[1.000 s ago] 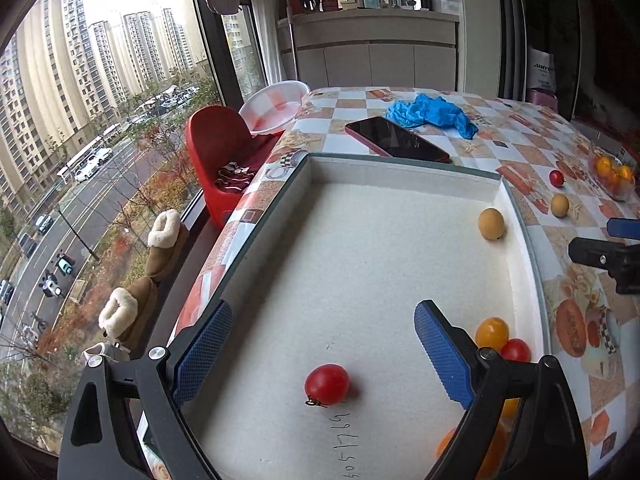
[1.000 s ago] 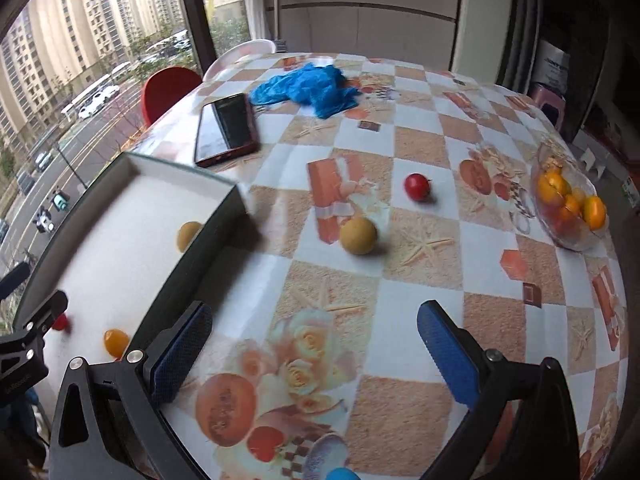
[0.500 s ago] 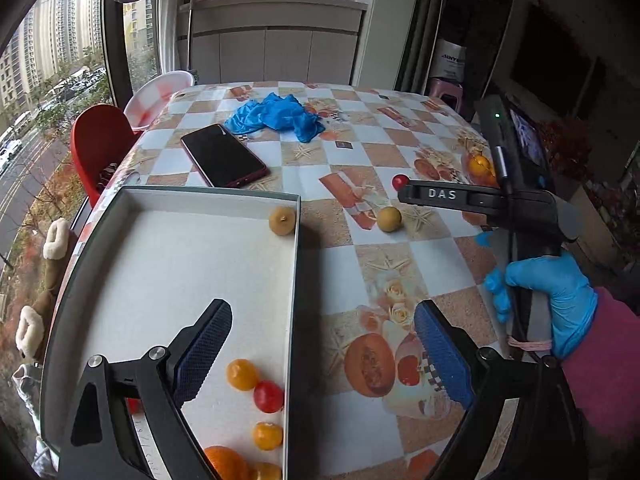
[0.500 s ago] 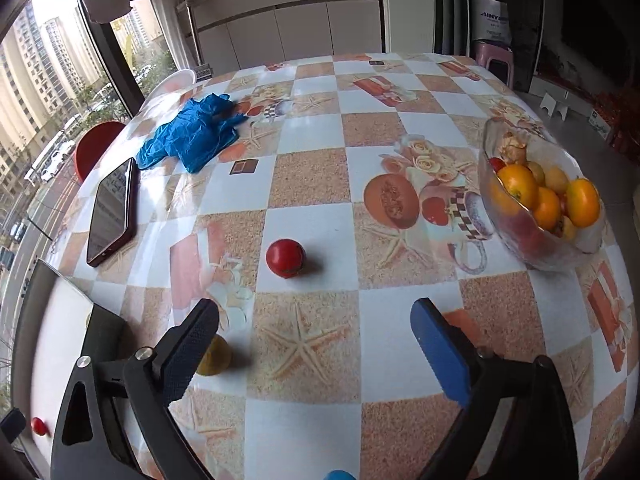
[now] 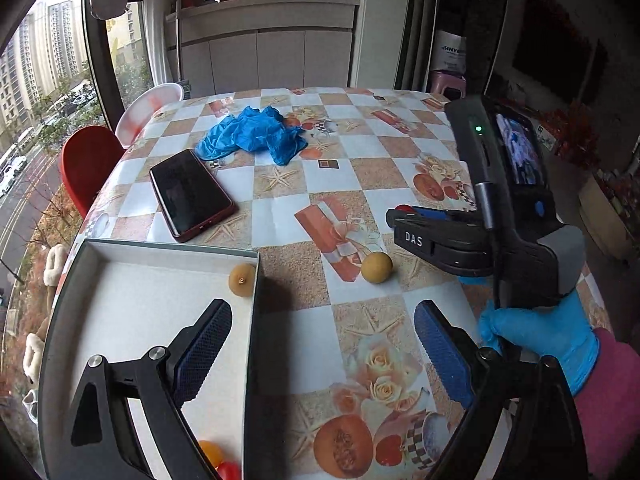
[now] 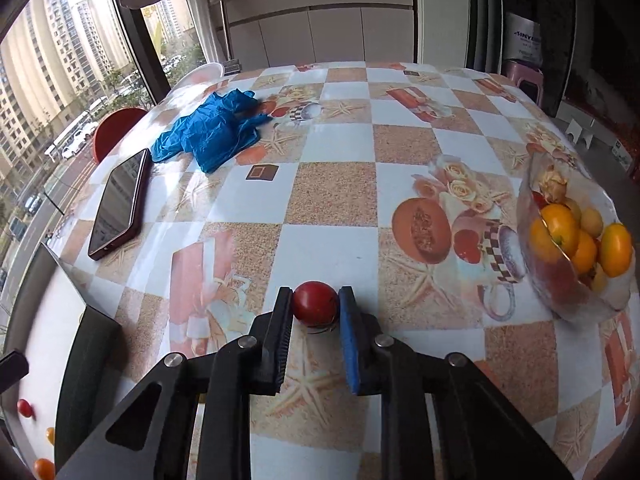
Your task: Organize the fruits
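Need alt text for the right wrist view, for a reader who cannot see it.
The right gripper is closed on a red tomato resting on a checkered tablecloth. A glass bowl of orange and yellow fruit stands to the right; a phone, blue gloves and a white tray lie to the left.

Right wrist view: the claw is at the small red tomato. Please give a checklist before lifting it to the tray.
1. Right claw shut on small red round tomato, both pads touching: ok.
2. Tomato centred between the pads: ok; it sits at the tips.
3. Grip firmness: cannot tell.
4. Grey-walled white tray has free floor: ok.
5. Left claw open, above the tray wall, may block the path: not ok.
6. Yellow-brown round fruit on the checked tablecloth, apart from the tomato: ok.
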The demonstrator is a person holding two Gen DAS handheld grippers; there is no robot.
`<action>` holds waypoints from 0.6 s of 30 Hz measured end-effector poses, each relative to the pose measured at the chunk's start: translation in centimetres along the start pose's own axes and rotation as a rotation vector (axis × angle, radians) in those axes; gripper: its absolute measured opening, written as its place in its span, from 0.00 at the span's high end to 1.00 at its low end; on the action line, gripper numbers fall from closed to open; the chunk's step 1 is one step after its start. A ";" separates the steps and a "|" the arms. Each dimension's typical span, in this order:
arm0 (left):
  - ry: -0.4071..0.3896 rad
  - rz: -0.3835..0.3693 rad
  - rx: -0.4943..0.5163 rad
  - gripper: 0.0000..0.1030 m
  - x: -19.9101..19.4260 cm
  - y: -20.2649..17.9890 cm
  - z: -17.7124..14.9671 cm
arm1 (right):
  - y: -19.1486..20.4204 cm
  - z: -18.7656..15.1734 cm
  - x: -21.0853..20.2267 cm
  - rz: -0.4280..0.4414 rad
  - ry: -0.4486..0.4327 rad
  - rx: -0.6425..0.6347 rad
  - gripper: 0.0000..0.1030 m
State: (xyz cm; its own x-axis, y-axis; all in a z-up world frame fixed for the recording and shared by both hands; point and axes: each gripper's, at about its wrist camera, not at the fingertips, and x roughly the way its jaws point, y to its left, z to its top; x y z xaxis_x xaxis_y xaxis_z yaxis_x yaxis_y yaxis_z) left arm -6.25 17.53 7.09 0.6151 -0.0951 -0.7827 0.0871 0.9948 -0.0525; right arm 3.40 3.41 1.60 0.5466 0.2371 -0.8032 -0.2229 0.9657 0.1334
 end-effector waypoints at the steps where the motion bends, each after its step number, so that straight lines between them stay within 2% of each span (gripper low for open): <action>1: 0.005 0.001 0.006 0.09 0.5 -0.4 0.1 | -0.7 -0.5 -0.6 0.002 -0.002 0.006 0.76; 7: 0.023 -0.003 0.046 0.09 4.2 -3.2 1.1 | -4.9 -4.2 -4.6 0.000 -0.008 0.053 0.76; 13: 0.056 0.042 0.067 0.11 8.2 -4.8 2.3 | -6.8 -8.1 -7.8 -0.035 -0.022 0.059 0.76; 14: 0.061 0.047 0.064 0.16 8.6 -4.9 2.3 | -7.1 -8.6 -8.2 -0.037 -0.023 0.063 0.76; 15: 0.076 0.045 0.064 0.32 9.1 -4.9 2.3 | -7.3 -9.1 -8.5 -0.038 -0.023 0.069 0.76; 16: 0.103 0.038 0.063 0.41 9.6 -4.9 2.3 | -7.4 -9.5 -8.8 -0.041 -0.023 0.073 0.76; 17: 0.082 0.029 0.053 0.45 9.4 -4.9 2.3 | -7.6 -10.0 -9.1 -0.043 -0.022 0.078 0.76; 18: 0.081 0.022 0.055 0.61 9.4 -5.0 2.2 | -7.6 -10.4 -9.3 -0.046 -0.022 0.079 0.76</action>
State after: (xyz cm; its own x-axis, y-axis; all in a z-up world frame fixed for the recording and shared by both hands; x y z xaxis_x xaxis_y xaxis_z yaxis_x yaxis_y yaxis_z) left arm 0.85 11.60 1.36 0.5519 -0.0674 -0.8312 0.1186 0.9929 -0.0018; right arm -8.40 -7.29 2.04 0.5725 0.1939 -0.7966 -0.1329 0.9807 0.1431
